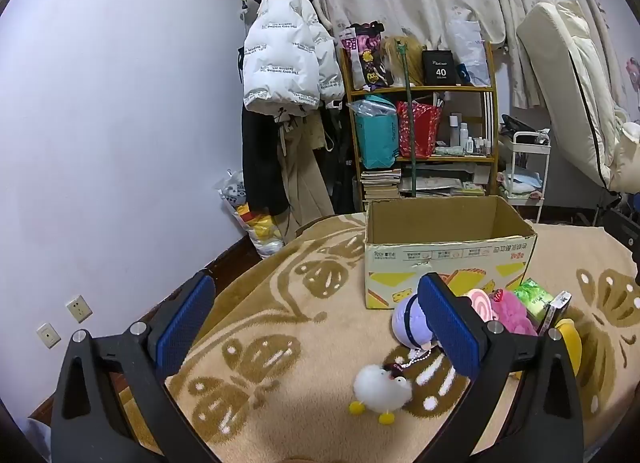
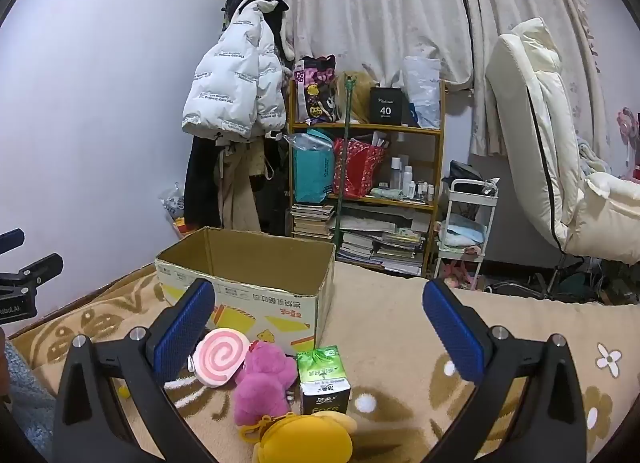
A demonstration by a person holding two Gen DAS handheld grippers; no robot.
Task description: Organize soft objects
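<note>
Both my tongs are spread as wide as they go, nothing between the blue pads. My left gripper [image 1: 316, 327] and right gripper [image 2: 320, 327] each tip a little downward over the bed, hovering above the toys rather than touching any, which suits a moment of choosing what to take.

Going by size: the patterned blanket [image 1: 280, 303] covers the whole bed and carries everything. On it stands the open cardboard box [image 2: 248, 275], upright, flaps out of the way and looking empty from here; I judge it the place the soft things belong, set close behind the pile so each carry is short.

In front of the box the soft things lie bunched together. Nearest my right tong is the yellow plush [image 2: 308, 439], touching the pink bear [image 2: 260, 379], which lies just beside the green tissue pack [image 2: 322, 379]. The pink swirl cushion [image 2: 220, 359] leans by my right tong's left pad. From the left view, the lilac plush [image 1: 408, 323] sits against the box's front, partly behind my left tong's right pad, and the smallest, a white fluffy chick [image 1: 382, 387] with yellow feet, lies apart and closest to me, between my left tong's open pads in the picture but below them.

None is in the box yet, so the sorting looks barely begun.
</note>
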